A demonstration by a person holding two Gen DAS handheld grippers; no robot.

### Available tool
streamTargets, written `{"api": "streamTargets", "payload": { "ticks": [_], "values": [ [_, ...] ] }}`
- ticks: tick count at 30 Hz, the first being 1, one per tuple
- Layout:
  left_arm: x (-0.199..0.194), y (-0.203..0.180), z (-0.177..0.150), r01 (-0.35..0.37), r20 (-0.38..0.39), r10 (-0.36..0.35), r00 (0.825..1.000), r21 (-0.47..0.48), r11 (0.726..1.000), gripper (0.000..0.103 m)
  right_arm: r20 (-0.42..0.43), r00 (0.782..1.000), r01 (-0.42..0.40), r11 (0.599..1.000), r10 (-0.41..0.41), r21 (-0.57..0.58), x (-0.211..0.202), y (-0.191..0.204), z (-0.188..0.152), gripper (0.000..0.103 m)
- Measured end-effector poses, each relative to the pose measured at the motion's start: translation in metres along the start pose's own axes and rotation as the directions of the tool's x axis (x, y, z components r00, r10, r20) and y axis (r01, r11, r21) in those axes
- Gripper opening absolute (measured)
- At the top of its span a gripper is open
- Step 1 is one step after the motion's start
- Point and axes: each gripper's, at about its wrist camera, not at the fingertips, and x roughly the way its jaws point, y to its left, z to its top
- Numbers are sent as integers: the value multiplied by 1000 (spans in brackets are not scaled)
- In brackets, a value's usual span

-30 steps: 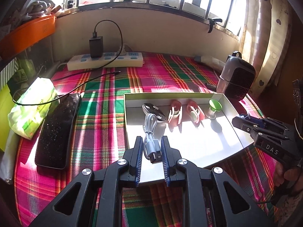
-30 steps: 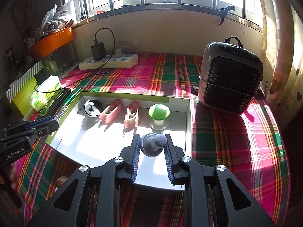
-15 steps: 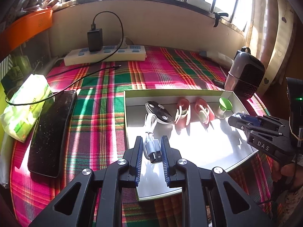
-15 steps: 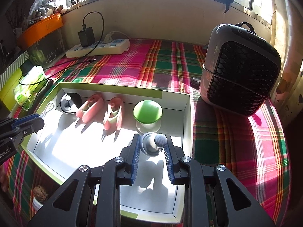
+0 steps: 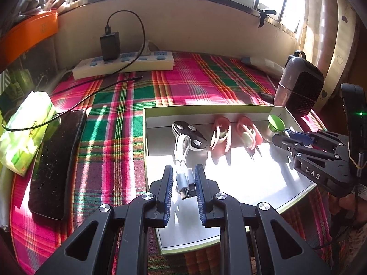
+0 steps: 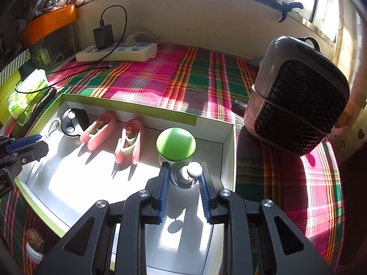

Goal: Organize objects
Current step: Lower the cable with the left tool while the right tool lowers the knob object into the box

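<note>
The right gripper [image 5: 281,138], lettered "DAS" on its side, is pinching a grey knob-topped piece [image 6: 188,174] at lower centre over the white tray [image 6: 68,174]. The left gripper [image 5: 183,178] is gripping a coiled USB cable [image 5: 183,160] between narrowly spread fingers [image 5: 168,183], its long axis running up the frame, plug pointing toward the camera.

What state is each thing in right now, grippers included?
Left gripper: shut on the cable, over the tray.
Right gripper: shut on the grey knob, above the tray floor.
Charger: plugged into the power strip.
Pink clips: lying in the tray.
Green knob: upright in the tray.
</note>
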Motion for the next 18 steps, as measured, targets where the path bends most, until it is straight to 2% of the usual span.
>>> {"api": "streamTargets", "payload": {
  "ticks": [8, 18],
  "values": [
    [3, -2, 3, -26, 3, 26, 1000, 13, 1000, 17, 13, 1000, 28, 999, -28, -26, 3, 4, 1, 26],
    [5, -2, 5, -35, 3, 35, 999, 11, 999, 17, 29, 999, 24, 999, -24, -22, 2, 4, -1, 26]
  ]
}}
